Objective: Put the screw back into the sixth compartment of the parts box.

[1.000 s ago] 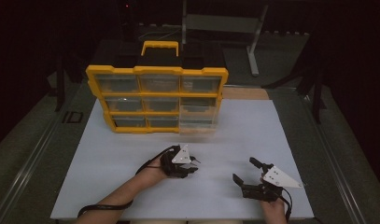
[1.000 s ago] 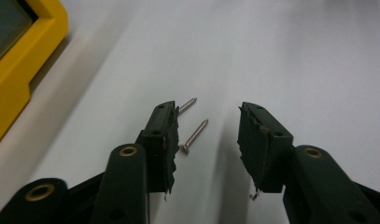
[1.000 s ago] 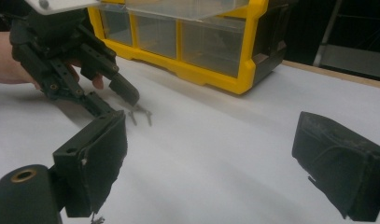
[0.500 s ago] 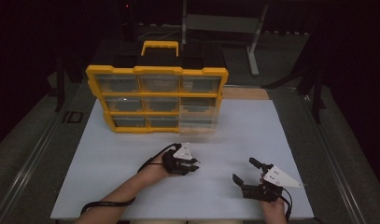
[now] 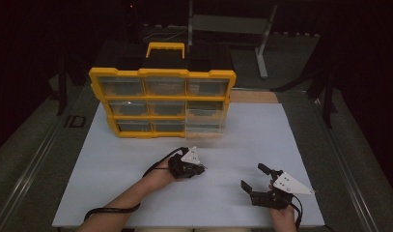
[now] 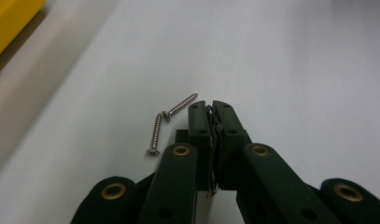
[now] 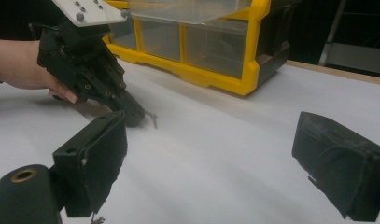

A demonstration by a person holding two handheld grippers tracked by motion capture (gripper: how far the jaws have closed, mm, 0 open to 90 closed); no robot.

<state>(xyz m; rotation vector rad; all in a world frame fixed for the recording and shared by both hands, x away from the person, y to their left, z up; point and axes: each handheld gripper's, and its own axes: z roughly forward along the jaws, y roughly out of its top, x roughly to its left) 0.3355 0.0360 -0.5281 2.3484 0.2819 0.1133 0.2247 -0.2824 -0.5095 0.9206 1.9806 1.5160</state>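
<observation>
Two small silver screws (image 6: 168, 123) lie on the white table top (image 5: 261, 130), just left of my left gripper's (image 6: 210, 105) tips. Its jaws have just been closing and now stand together; I see only a thin dark seam between the pads, and cannot tell if anything is pinched there. In the high view the left gripper (image 5: 200, 169) rests low at the table's middle front. The right gripper view has it (image 7: 137, 115) with one screw (image 7: 153, 119) at its tip. My right gripper (image 5: 253, 176) sits near the front right, open and empty (image 7: 215, 163).
A yellow organiser (image 5: 162, 104) with clear drawers stands at the back of the table, handle on top. Its lower right drawer (image 5: 203, 131) is pulled out toward me. A metal stand (image 5: 261, 43) rises behind the table. Cables trail from both hands.
The left gripper's jaws have come together over the last second. Both hands have stayed where they were.
</observation>
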